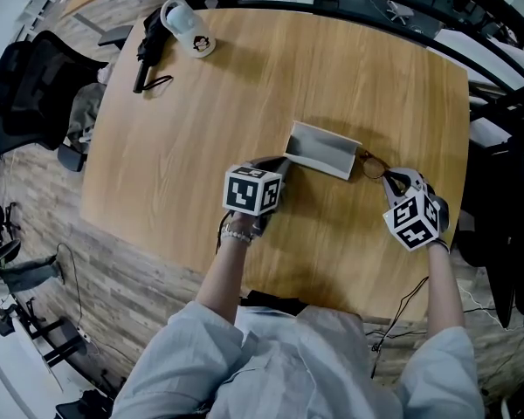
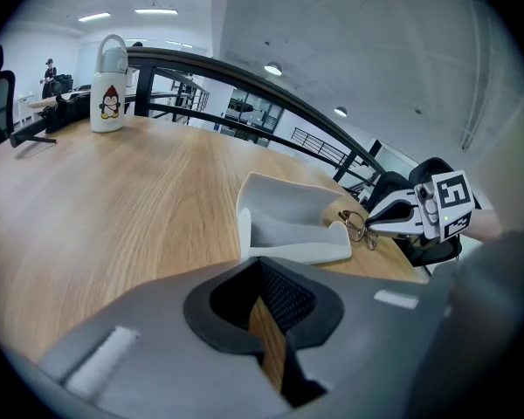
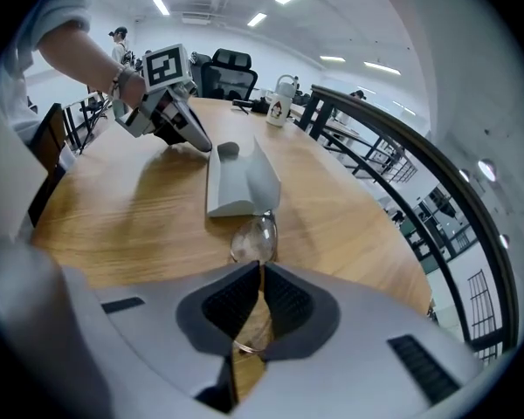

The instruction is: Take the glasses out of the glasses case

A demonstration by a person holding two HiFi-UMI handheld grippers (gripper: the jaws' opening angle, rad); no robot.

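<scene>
Right gripper (image 1: 395, 180) was clamped on the glasses (image 1: 373, 166) rim. Lenses sat just ahead of its tips, outside the open glasses case (image 1: 321, 149), low over the counter (image 1: 244, 85). Left gripper (image 1: 278, 166) had jaws together, empty, with the case just ahead. Best to squeeze gently and set them down flat, clear of the case.

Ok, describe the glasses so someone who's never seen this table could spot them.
Start at the wooden table, then find the open grey case near its middle. The glasses are just off the case's right end, pinched in the right claw, the only thin wire-rimmed thing there.
</scene>
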